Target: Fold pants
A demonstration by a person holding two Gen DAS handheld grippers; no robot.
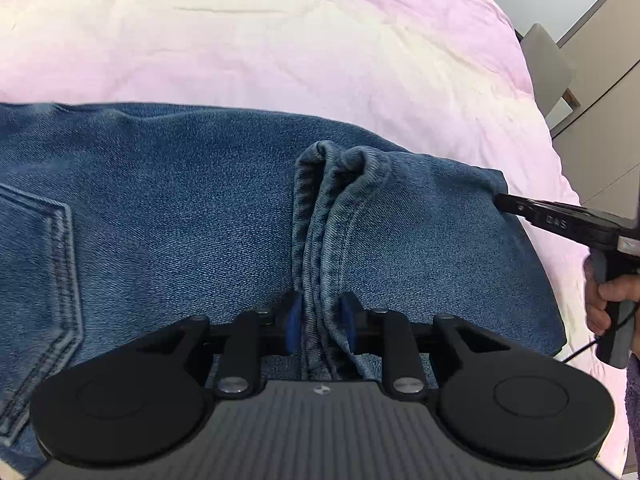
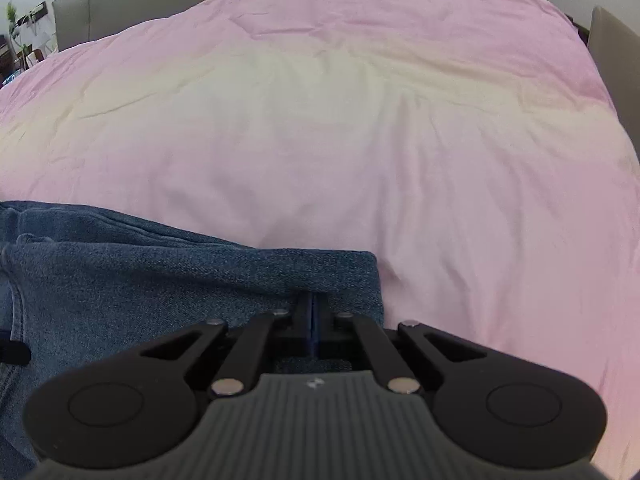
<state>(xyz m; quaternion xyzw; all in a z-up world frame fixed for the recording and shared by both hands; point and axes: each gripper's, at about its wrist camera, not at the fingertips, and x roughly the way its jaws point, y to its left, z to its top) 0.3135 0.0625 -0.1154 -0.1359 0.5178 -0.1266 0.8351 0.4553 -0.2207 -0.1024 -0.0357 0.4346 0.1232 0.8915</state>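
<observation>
Blue denim pants [image 1: 180, 208] lie on a pink bed cover [image 1: 280, 40], a back pocket showing at the left. My left gripper [image 1: 320, 314] is shut on a bunched hem fold of the pants [image 1: 332, 208]. My right gripper [image 2: 313, 312] is shut on the folded edge of the pants [image 2: 200, 276]; it also shows in the left wrist view [image 1: 532, 210], pinching the right corner of the denim. A small black part of the left gripper [image 2: 14, 352] shows at the left edge of the right wrist view.
The pink cover [image 2: 360, 140] spreads wide beyond the pants. A grey headboard [image 2: 120, 4] stands at the far end. Grey chairs [image 1: 548, 64] and cabinets stand beside the bed at the right. A hand [image 1: 608, 300] holds the right gripper's handle.
</observation>
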